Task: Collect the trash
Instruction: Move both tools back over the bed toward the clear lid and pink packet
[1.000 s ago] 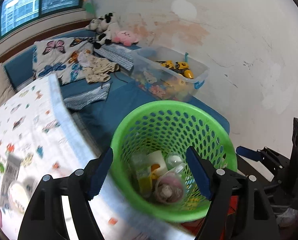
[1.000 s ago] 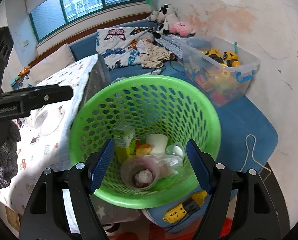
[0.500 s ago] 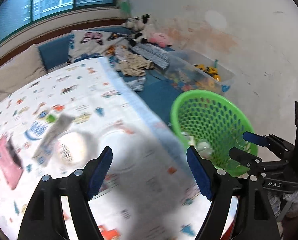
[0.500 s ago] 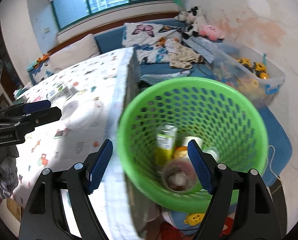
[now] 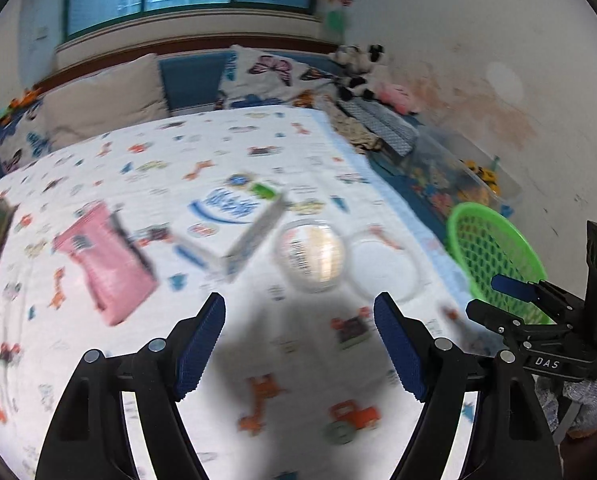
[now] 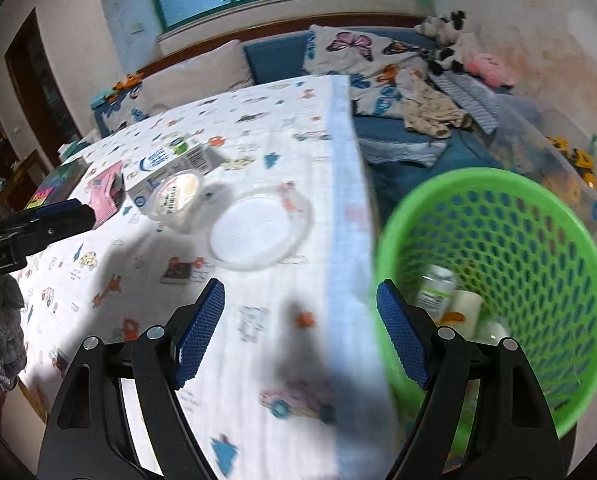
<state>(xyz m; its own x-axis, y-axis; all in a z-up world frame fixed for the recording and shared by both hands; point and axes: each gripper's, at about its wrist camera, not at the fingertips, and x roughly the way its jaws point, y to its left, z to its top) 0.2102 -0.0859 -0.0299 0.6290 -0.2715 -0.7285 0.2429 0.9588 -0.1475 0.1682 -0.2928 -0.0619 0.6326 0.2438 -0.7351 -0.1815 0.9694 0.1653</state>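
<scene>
On the patterned tablecloth [image 5: 258, 360] lie a clear plastic cup [image 5: 312, 254], a clear round lid [image 5: 382, 268], a white and blue carton [image 5: 234, 224] and a pink packet [image 5: 106, 264]. My left gripper [image 5: 298, 344] is open and empty above the cloth, just short of the cup. My right gripper [image 6: 298, 332] is open and empty over the table's right edge. The green basket [image 6: 538, 240] beside the table holds several pieces of trash. The cup [image 6: 176, 196], lid [image 6: 258, 232] and carton [image 6: 170, 164] also show in the right wrist view.
A dark box [image 6: 54, 184] lies at the table's far left. Behind the table is a blue sofa [image 6: 278, 56] with pillows, clothes and soft toys. A clear bin of toys [image 5: 466, 176] stands by the wall past the basket.
Both grippers swung left, from over the green basket to over the table. The cup, lid, carton and pink packet came into view. Both grippers stayed open.
</scene>
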